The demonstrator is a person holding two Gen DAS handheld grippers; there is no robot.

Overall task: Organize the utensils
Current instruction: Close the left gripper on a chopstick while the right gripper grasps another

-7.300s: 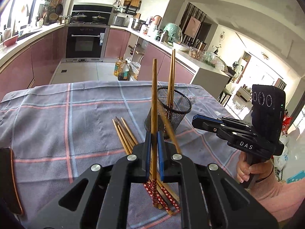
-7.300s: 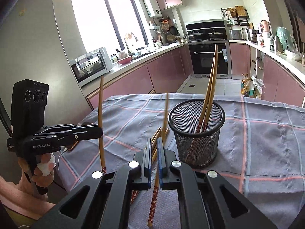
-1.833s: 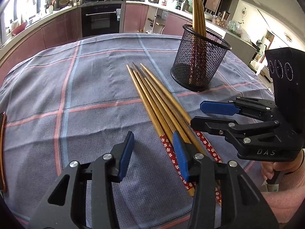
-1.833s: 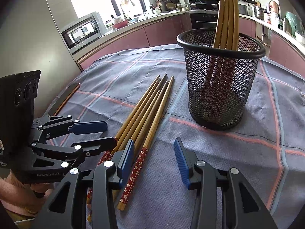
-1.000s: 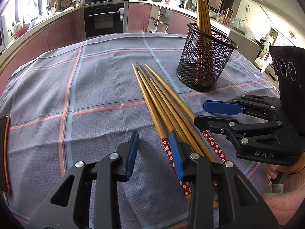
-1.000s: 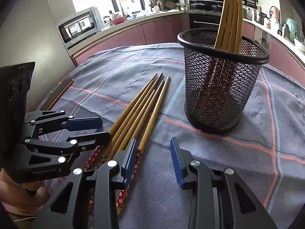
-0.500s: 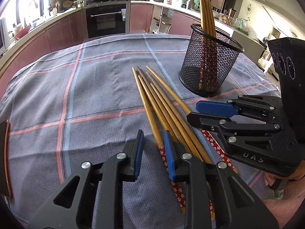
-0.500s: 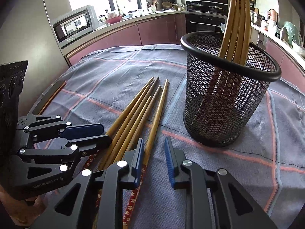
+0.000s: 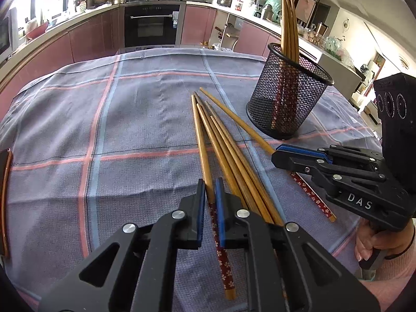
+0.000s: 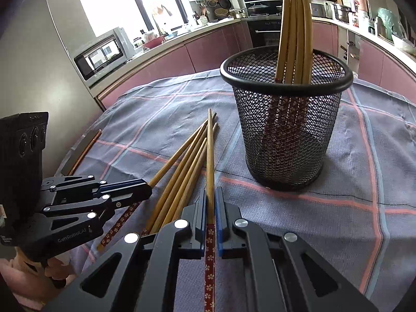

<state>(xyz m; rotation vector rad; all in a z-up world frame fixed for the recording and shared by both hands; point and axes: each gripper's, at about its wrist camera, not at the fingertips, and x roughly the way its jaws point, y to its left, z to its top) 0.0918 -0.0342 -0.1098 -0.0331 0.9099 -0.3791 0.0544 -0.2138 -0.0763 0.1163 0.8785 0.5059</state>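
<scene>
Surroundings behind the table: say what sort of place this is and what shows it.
A home kitchen, most likely. A built-in oven sits under a hob with pans, pink cabinets run beneath a curved counter, and a microwave stands by the window. The clothed table holds chopsticks.

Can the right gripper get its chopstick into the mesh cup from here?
Probably yes. The right gripper is shut on a chopstick, the mesh cup stands close ahead, and its mouth has room beside the four inside.
</scene>
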